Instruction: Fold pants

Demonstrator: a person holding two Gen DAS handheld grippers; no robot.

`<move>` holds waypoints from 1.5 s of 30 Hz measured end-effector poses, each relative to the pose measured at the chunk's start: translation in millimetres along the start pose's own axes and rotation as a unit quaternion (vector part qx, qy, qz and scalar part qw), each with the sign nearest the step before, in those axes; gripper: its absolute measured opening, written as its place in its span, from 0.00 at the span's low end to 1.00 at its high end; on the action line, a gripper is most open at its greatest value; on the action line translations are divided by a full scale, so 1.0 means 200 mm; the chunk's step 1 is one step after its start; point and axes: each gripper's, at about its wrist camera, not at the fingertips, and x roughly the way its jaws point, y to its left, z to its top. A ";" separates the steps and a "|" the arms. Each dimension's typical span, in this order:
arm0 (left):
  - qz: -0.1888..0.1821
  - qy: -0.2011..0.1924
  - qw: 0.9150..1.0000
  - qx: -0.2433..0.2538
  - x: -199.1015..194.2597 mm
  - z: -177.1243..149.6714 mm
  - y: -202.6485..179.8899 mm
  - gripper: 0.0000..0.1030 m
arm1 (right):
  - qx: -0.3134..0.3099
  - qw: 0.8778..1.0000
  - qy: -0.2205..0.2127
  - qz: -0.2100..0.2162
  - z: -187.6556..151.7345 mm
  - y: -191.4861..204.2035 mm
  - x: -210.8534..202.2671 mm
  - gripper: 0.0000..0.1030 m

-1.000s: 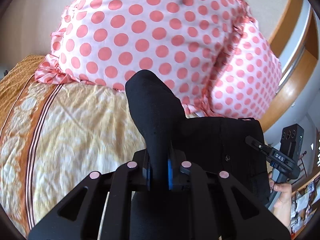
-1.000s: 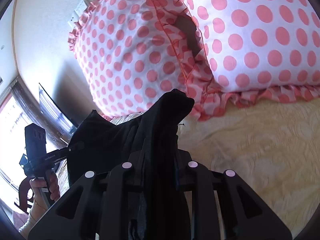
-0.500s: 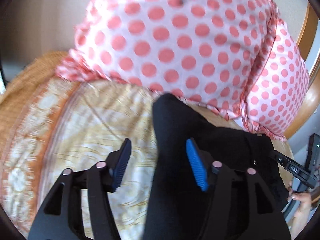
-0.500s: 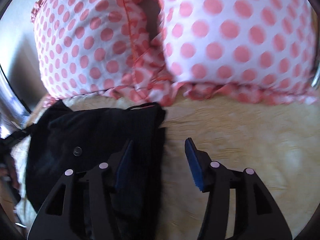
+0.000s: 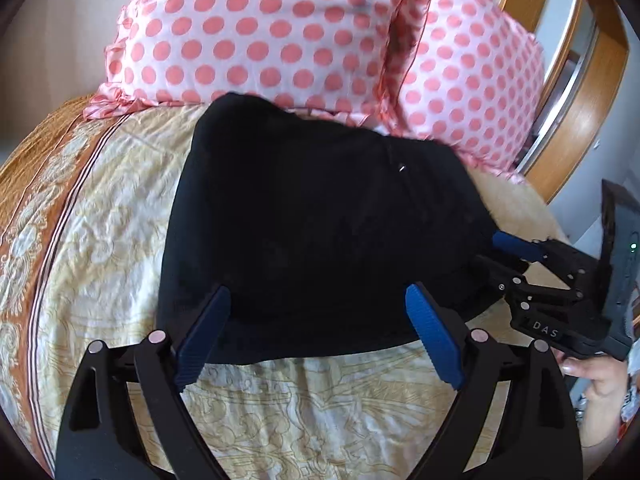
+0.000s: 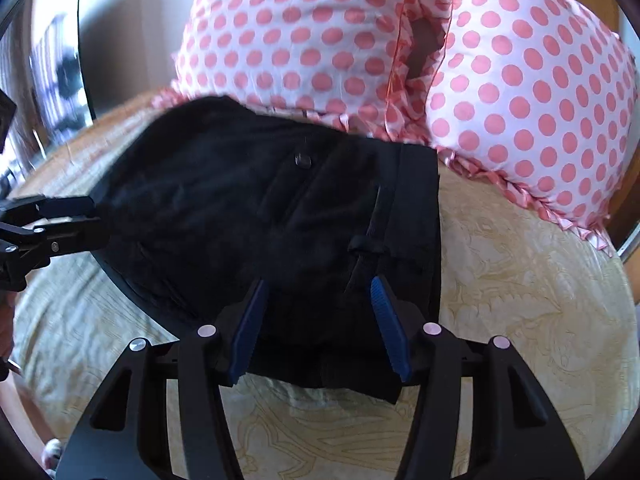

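Pants [image 5: 320, 232] lie as a dark folded bundle on the bed [image 5: 100, 248], up near its head edge, their far side touching the frill of the dotted pillows [image 5: 280, 32]. Going left to right in the left wrist view: the bedspread's orange border runs along the bed's left edge, then the bundle sits across the middle, and at its right end the right gripper [image 5: 502, 250] reaches in from the bed's right side. The left gripper [image 5: 320, 332] hangs over the bundle's near edge with its jaws wide and nothing pinched; they have just been opening, and cloth lies beneath them, not between the pads. Probably the bundle was set here to rest flat, clear of the pillows' bulk, so a fold could settle. In the right wrist view the left gripper [image 6: 94, 216] pokes at the bundle's left end, the button [image 6: 303, 159] shows mid-cloth, and the waistband [image 6: 416, 216] runs down the right end. The right gripper [image 6: 316, 324] stands about half open, with a belt loop and near-edge cloth between its jaws, yet its pads do not seem to press. The long axis of the bundle runs across the bed, roughly along the head edge, with the waist end pointing toward the bed's right side. Whether the fold needs squaring I cannot tell.
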 end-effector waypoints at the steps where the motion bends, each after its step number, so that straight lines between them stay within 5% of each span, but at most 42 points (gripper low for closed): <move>1: 0.016 -0.003 1.000 0.010 0.02 -0.02 -0.02 0.87 | 0.003 1.000 0.005 -0.006 -0.01 0.01 0.01 0.56; 5: 0.052 0.003 0.998 0.034 0.09 -0.02 -0.07 0.98 | 0.017 1.000 0.008 -0.020 -0.01 0.01 0.05 0.59; 9: 0.054 0.010 0.998 0.019 0.06 -0.01 -0.07 0.98 | 0.067 0.998 -0.002 -0.009 -0.04 -0.04 -0.01 0.61; 11: 0.044 0.009 0.999 0.008 -0.03 -0.04 -0.06 0.98 | 0.113 0.993 -0.037 0.007 -0.09 -0.06 -0.14 0.78; 12: 0.047 0.003 0.999 0.004 -0.08 -0.07 -0.05 0.98 | 0.127 0.991 -0.047 0.006 -0.12 -0.06 -0.18 0.99; 17: 0.093 -0.030 0.995 0.022 -0.26 -0.28 -0.06 0.98 | 0.160 0.982 -0.100 0.001 -0.34 0.03 -0.37 0.99; 24: 0.120 -0.048 0.991 0.019 -0.34 -0.50 -0.04 0.98 | 0.163 0.982 -0.090 -0.042 -0.52 0.17 -0.34 0.99; 45: 0.161 -0.064 0.985 0.020 -0.28 -0.58 -0.02 0.98 | 0.141 0.984 -0.072 -0.076 -0.57 0.29 -0.26 0.99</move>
